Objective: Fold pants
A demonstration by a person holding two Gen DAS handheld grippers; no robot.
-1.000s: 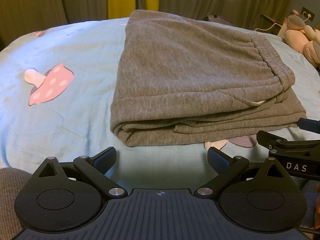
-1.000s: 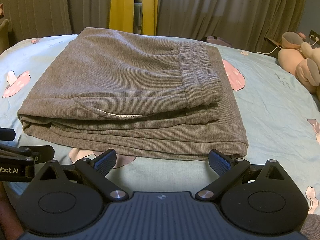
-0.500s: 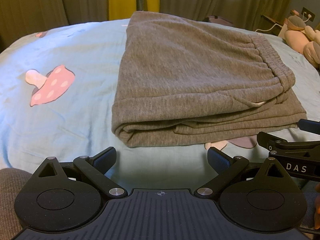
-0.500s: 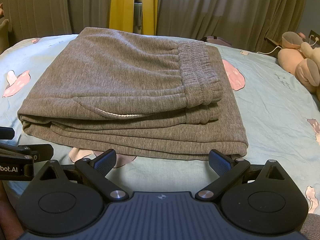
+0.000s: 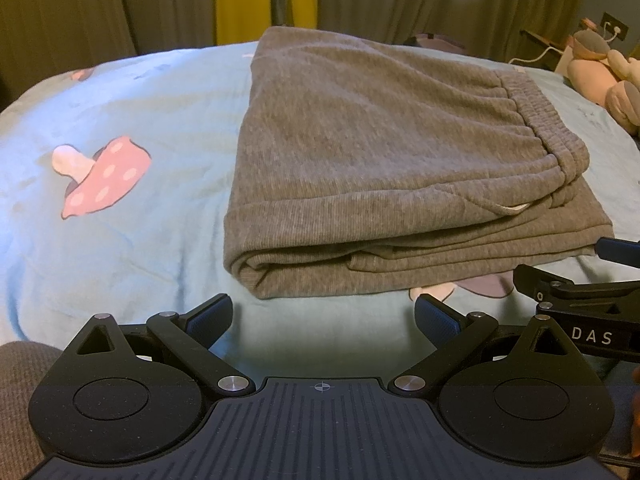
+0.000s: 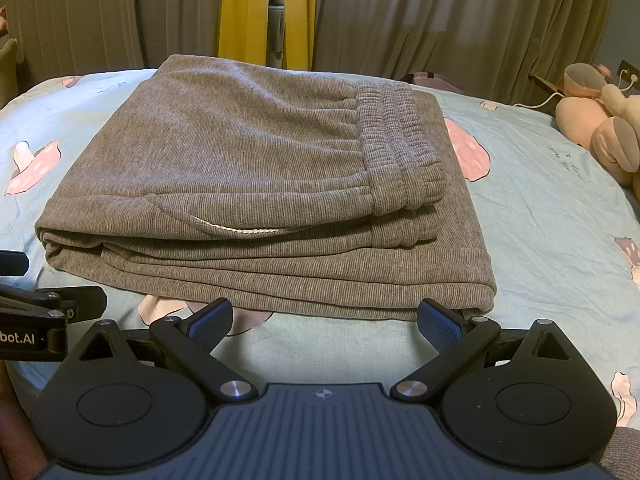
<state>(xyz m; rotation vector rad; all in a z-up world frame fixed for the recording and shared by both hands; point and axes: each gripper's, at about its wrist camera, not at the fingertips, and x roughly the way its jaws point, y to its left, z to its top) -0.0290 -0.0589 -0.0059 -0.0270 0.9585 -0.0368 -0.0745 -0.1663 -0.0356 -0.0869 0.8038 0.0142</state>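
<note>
Grey pants (image 6: pixel 248 184) lie folded into a flat stacked rectangle on the bed (image 6: pixel 552 216), ribbed waistband (image 6: pixel 400 152) on top toward the right, a bit of white drawstring (image 6: pixel 240 231) poking out at the front edge. Light blue sheet with pink mushroom prints (image 5: pixel 100 180). Left hand-held gripper (image 5: pixel 323 314) sits just short of the pants' near left corner, jaws wide, empty. Right hand-held gripper (image 6: pixel 325 320) sits just short of the near right edge, jaws wide, empty too. Plush toy (image 6: pixel 600 136) on the far right, curtains (image 6: pixel 440 20) behind the bed.
</note>
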